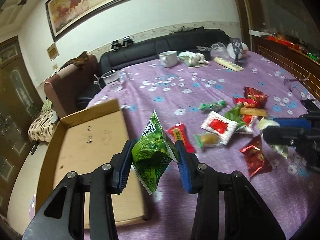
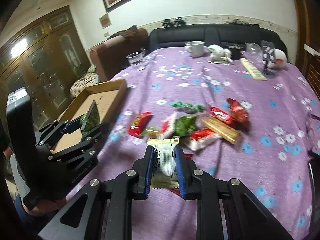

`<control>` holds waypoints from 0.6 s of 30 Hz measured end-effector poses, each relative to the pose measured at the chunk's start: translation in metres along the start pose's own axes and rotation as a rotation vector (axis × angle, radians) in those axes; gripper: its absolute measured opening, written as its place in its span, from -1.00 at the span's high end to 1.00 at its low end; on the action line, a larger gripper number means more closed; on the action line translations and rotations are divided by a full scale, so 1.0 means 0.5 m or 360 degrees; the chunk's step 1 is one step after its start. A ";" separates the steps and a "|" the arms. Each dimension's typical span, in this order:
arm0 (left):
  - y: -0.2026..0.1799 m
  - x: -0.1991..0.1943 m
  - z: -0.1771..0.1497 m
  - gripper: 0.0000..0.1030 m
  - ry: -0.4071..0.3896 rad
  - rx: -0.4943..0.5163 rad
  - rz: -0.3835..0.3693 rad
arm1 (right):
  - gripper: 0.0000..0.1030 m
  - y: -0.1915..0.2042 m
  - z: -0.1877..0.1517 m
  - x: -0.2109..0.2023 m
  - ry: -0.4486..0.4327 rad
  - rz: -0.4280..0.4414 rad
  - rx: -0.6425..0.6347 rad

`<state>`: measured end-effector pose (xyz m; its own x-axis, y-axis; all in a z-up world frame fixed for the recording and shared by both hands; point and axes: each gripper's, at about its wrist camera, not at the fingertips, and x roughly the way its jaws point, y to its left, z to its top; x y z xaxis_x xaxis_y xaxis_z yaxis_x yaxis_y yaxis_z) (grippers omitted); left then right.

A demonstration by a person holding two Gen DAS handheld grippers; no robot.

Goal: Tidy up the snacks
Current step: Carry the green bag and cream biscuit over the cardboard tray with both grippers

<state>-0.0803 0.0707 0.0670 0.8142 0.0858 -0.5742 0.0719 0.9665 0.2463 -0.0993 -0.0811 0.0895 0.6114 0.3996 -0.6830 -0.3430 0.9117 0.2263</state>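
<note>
On my far left sits the cardboard tray [image 1: 84,140], open and shallow, resting on the counter [image 1: 180,84] with its purple flowered cloth. My left gripper [image 1: 155,156] is clamped on a green snack packet [image 1: 152,150], the blue pads pressing both sides and crumpling it, and it hangs just over the tray's right edge (the right wrist view shows the same packet [image 2: 90,120] held above the tray's floor). Right of that, loose on the cloth, lies the pile of snacks [image 1: 230,120]: a red bar [image 1: 180,136], a small yellow cake in a clear wrapper [image 1: 209,140], a white packet with a red square [image 1: 219,126], green candies [image 1: 213,106] and several red foil packets [image 1: 255,98]. Furthest right, my right gripper [image 2: 164,166] is closed tight on a white and cream wrapped snack [image 2: 165,160], held upright between the pads, lifted above the cloth just in front of the pile. A white mug [image 1: 169,58] stands at the counter's far side.
</note>
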 end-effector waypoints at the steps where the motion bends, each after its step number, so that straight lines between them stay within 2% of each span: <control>1: 0.008 0.001 -0.001 0.21 -0.0002 -0.0009 0.0013 | 0.58 0.012 0.002 0.006 0.0006 0.0012 -0.0018; 18: 0.171 0.016 -0.041 0.21 0.0025 -0.0262 0.0224 | 0.58 0.186 0.043 0.096 0.0093 0.0183 -0.0226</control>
<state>-0.0793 0.1591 0.0674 0.8004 0.2251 -0.5555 -0.1380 0.9711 0.1947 -0.0864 0.0251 0.0926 0.5211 0.4905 -0.6985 -0.5083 0.8358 0.2078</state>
